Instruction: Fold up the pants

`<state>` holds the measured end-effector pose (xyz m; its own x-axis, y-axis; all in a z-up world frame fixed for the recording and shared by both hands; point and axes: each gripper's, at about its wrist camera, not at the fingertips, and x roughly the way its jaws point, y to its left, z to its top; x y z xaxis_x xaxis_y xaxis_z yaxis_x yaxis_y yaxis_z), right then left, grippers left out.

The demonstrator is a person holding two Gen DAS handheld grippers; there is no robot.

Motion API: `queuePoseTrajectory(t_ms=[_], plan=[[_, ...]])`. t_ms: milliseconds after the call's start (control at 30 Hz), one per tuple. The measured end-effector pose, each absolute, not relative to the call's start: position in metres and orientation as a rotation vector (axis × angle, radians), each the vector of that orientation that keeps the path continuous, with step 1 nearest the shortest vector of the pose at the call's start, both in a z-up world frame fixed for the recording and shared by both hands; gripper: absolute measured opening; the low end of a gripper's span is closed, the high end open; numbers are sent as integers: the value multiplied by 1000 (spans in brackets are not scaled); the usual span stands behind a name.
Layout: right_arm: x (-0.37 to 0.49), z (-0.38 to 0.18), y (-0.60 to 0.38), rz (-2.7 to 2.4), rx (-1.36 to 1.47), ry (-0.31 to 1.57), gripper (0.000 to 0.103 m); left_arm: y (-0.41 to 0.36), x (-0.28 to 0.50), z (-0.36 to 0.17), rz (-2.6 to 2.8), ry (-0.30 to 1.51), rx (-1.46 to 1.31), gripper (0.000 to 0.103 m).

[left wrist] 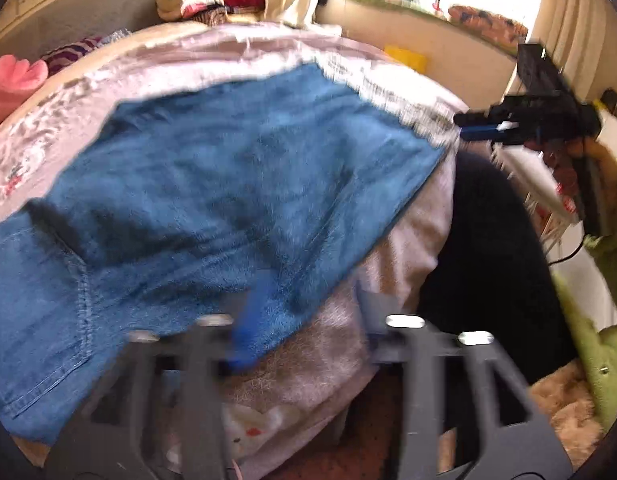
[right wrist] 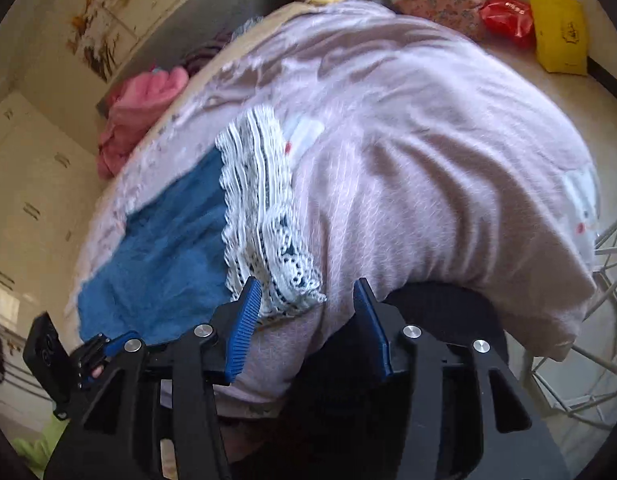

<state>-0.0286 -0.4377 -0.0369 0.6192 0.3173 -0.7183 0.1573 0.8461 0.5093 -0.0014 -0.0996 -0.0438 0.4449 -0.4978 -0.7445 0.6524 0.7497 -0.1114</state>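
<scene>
- Left wrist view: blue jeans (left wrist: 212, 184) lie spread flat on a pale pink quilt (left wrist: 212, 52) covering the bed.
- The jeans' stitched seams and a pocket edge show at the lower left, nearest my left gripper (left wrist: 308, 332).
- My left gripper is blurred. One blue finger pad (left wrist: 250, 320) lies over the jeans' near edge, the other finger sits apart on the quilt; the jaws look wide, and nothing is clearly pinched.
- At the far right edge of the jeans, my right gripper (left wrist: 482, 126) hangs just beside the white lace hem (left wrist: 408, 92), gripped by my hand (left wrist: 588, 160).
- Right wrist view: my right gripper (right wrist: 308, 304) stands wide open, holding nothing.
- The lace hem (right wrist: 264, 216) reaches down between its blue pads (right wrist: 244, 332), close to the left one; whether they touch, I cannot tell.
- The jeans (right wrist: 164, 256) stretch away to the left of the lace, flat on the quilt (right wrist: 428, 160).
- My left gripper (right wrist: 108, 344) shows at the lower left, at the jeans' corner.
- Pink cloth (right wrist: 144, 112) lies bunched beyond the bed, a yellow bag (right wrist: 560, 32) at top right.
</scene>
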Motion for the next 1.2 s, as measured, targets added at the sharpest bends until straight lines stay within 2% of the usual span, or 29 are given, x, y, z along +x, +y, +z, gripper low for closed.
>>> queuePoseTrajectory(t_ms=[167, 267, 467, 633, 933, 967, 1000, 1200], plan=[[-28, -12, -423, 144, 518, 840, 48, -67, -10, -5, -660, 732, 131, 48], [-16, -5, -396, 223, 452, 843, 48, -39, -8, 6, -556, 726, 108, 48], [17, -11, -348, 290, 299, 908, 50, 16, 2, -16, -251, 853, 76, 49], [21, -33, -345, 228, 259, 987, 50, 52, 16, -29, -81, 894, 58, 49], [5, -50, -354, 235, 312, 998, 51, 64, 32, -38, -43, 870, 61, 49], [6, -50, -352, 235, 309, 999, 52, 62, 31, -38, -42, 869, 70, 49], [5, -49, -352, 243, 310, 999, 57, 61, 28, -36, -51, 868, 69, 49], [6, -15, -359, 264, 308, 894, 61, 58, 15, 8, -177, 799, -28, 52]])
